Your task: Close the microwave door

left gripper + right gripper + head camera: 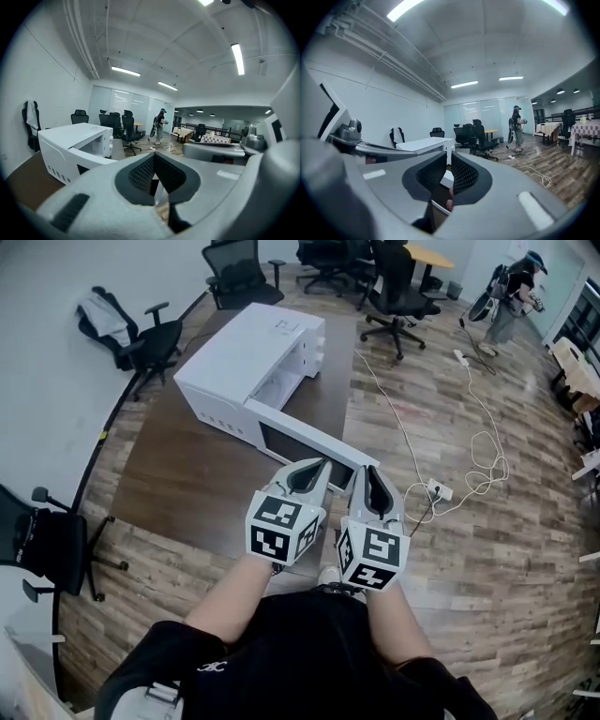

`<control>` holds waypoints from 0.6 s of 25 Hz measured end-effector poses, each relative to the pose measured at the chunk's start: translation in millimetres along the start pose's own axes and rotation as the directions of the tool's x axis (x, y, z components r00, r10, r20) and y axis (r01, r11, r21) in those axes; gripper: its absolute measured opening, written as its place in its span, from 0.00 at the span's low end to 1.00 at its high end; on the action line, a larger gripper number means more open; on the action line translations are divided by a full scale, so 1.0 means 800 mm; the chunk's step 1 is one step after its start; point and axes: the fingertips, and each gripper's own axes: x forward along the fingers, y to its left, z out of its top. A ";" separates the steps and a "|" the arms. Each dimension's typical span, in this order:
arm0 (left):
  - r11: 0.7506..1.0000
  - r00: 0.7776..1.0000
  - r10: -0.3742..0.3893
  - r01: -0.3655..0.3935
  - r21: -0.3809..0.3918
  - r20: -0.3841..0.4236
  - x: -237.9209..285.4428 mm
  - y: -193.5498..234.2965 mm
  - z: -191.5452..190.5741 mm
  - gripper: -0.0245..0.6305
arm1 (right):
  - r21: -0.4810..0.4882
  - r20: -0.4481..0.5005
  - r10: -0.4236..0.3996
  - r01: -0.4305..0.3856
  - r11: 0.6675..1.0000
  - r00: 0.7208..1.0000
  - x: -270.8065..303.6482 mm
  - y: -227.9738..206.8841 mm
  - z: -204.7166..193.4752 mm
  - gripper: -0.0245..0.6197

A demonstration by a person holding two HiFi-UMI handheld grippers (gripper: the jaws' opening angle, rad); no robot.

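Observation:
A white microwave stands on a dark brown table. Its door hangs open, swung out toward me. Both grippers are side by side at the door's outer end, pointing at its face; I cannot tell whether they touch it. The left gripper has its pads meeting at the tip with nothing between them. The right gripper shows a narrow slit between its pads and holds nothing. The left gripper view has the left gripper before the microwave. In the right gripper view, the right gripper faces the microwave.
Black office chairs stand by the wall and behind the table. A white cable with a power strip trails over the wooden floor at right. A person stands far off at the back right. The table's near edge lies just below the grippers.

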 end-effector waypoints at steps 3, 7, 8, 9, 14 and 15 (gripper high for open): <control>1.000 1.000 0.028 -0.028 0.000 0.003 0.023 0.002 0.011 0.05 | 0.010 -0.011 0.030 -0.030 0.999 0.999 0.024 -0.016 0.004 0.10; 0.998 0.998 0.055 -0.055 -0.013 -0.009 0.043 0.016 0.016 0.05 | 0.030 -0.022 0.052 -0.052 0.998 0.998 0.052 -0.026 0.010 0.10; 0.998 0.998 0.056 -0.056 -0.014 -0.015 0.047 0.020 0.014 0.05 | 0.032 -0.025 0.052 -0.051 0.998 0.998 0.058 -0.027 0.008 0.10; 0.998 0.998 0.055 -0.055 -0.014 -0.022 0.051 0.024 0.012 0.05 | 0.033 -0.029 0.050 -0.049 0.998 0.998 0.062 -0.028 0.006 0.10; 0.999 0.999 0.029 -0.030 -0.018 -0.045 0.066 0.038 0.008 0.05 | 0.041 -0.054 0.019 -0.017 0.999 0.998 0.077 -0.030 -0.003 0.10; 1.000 0.999 0.020 -0.021 -0.015 -0.047 0.068 0.040 0.008 0.05 | 0.042 -0.053 0.007 -0.005 0.999 0.999 0.079 -0.031 -0.003 0.10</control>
